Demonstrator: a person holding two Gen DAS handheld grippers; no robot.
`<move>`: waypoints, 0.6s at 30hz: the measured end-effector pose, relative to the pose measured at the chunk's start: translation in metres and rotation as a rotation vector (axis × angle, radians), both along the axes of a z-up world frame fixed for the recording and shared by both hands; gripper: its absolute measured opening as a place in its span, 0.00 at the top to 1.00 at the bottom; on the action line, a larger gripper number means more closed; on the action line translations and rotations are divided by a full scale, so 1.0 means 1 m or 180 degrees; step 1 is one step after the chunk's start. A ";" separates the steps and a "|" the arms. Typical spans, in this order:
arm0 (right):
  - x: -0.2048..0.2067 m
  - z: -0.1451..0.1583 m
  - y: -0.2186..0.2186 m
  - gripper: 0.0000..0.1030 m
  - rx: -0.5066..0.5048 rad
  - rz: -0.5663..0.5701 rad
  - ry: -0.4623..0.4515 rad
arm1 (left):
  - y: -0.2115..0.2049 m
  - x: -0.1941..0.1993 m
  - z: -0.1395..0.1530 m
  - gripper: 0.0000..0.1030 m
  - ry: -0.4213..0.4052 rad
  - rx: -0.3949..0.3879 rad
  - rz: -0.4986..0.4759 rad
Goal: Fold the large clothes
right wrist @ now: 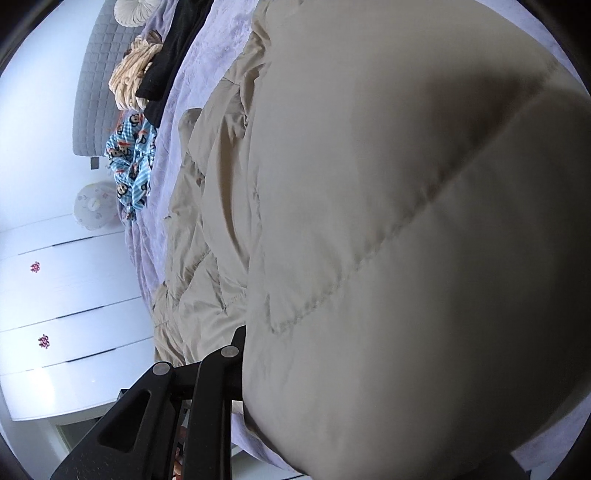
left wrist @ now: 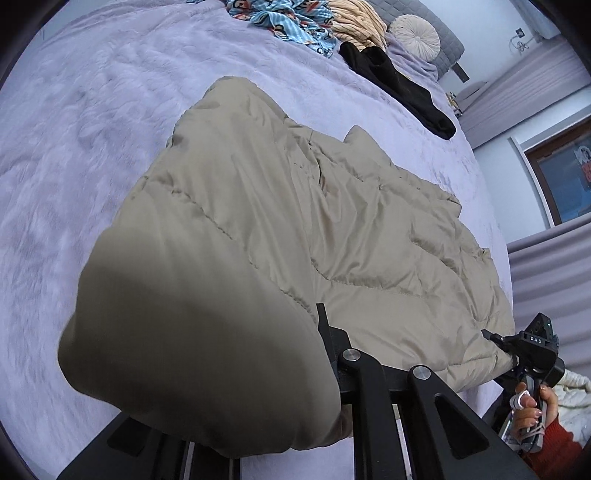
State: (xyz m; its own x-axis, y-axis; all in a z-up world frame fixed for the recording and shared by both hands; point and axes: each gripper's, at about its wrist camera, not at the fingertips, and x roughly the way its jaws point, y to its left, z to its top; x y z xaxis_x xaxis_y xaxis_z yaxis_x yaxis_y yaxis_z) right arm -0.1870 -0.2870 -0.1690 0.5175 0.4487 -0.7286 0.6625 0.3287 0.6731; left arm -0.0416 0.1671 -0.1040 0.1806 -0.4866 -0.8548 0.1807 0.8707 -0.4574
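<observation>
A beige quilted puffer coat (left wrist: 295, 206) lies lengthwise on the lavender bed cover (left wrist: 92, 129). Its near end is lifted off the bed and bulges close to both lenses. My left gripper (left wrist: 291, 328) is shut on that raised end; one black finger (left wrist: 322, 321) shows, the other is buried under the fabric. In the left wrist view, my right gripper (left wrist: 493, 338) pinches the coat's edge at the lower right, with a hand (left wrist: 532, 406) on its handle. In the right wrist view the coat (right wrist: 388, 221) fills most of the picture. There my right gripper (right wrist: 273, 347) is shut on it, only one finger (right wrist: 238, 343) visible.
At the head of the bed lie a black garment (left wrist: 399, 88), a blue patterned cloth (left wrist: 288, 22), a cream striped cloth (left wrist: 354, 22) and a round cushion (left wrist: 415, 37). A grey headboard (right wrist: 96, 74) and white drawers (right wrist: 55, 295) stand beside the bed.
</observation>
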 end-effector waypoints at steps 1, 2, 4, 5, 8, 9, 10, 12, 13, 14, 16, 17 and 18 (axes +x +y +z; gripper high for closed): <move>-0.010 -0.001 0.002 0.78 0.0014 0.0022 0.0028 | 0.003 -0.014 -0.001 0.83 0.0037 0.0007 0.0014; -0.017 -0.003 0.002 0.78 0.0030 0.0036 0.0047 | 0.005 -0.027 -0.003 0.83 0.0077 0.0028 0.0030; -0.035 -0.008 0.002 0.77 0.0051 0.0085 0.0104 | 0.009 -0.050 -0.010 0.83 0.0200 0.0057 0.0098; -0.041 -0.010 0.002 0.77 0.0061 0.0095 0.0134 | 0.010 -0.061 -0.015 0.83 0.0253 0.0076 0.0128; -0.050 -0.015 -0.007 0.74 0.0069 0.0131 0.0171 | 0.011 -0.075 -0.021 0.81 0.0287 0.0208 0.0232; -0.050 -0.018 -0.010 0.74 0.0076 0.0133 0.0162 | 0.014 -0.077 -0.019 0.78 0.0295 0.0242 0.0271; -0.048 -0.020 -0.011 0.73 0.0105 0.0132 0.0149 | 0.019 -0.078 -0.016 0.78 0.0294 0.0253 0.0295; -0.046 -0.023 -0.012 0.70 0.0111 0.0133 0.0157 | 0.028 -0.079 -0.010 0.78 0.0301 0.0286 0.0316; -0.048 -0.025 -0.012 0.67 0.0114 0.0135 0.0156 | 0.033 -0.080 -0.006 0.78 0.0294 0.0318 0.0320; -0.050 -0.026 -0.013 0.63 0.0109 0.0131 0.0179 | 0.040 -0.083 0.000 0.78 0.0276 0.0362 0.0330; -0.049 -0.022 -0.011 0.58 0.0069 0.0141 0.0236 | 0.050 -0.084 0.012 0.78 0.0248 0.0417 0.0369; -0.044 -0.018 -0.009 0.56 0.0048 0.0156 0.0248 | 0.051 -0.083 0.017 0.78 0.0232 0.0428 0.0384; -0.044 -0.016 -0.009 0.55 0.0018 0.0172 0.0257 | 0.056 -0.086 0.023 0.78 0.0194 0.0466 0.0397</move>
State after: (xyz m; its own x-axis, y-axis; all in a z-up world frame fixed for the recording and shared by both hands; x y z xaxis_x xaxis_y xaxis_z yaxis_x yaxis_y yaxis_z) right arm -0.2306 -0.2959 -0.1847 0.4320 0.4787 -0.7644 0.6961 0.3619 0.6200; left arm -0.1280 0.2236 -0.0813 0.1775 -0.3334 -0.9259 0.0431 0.9426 -0.3311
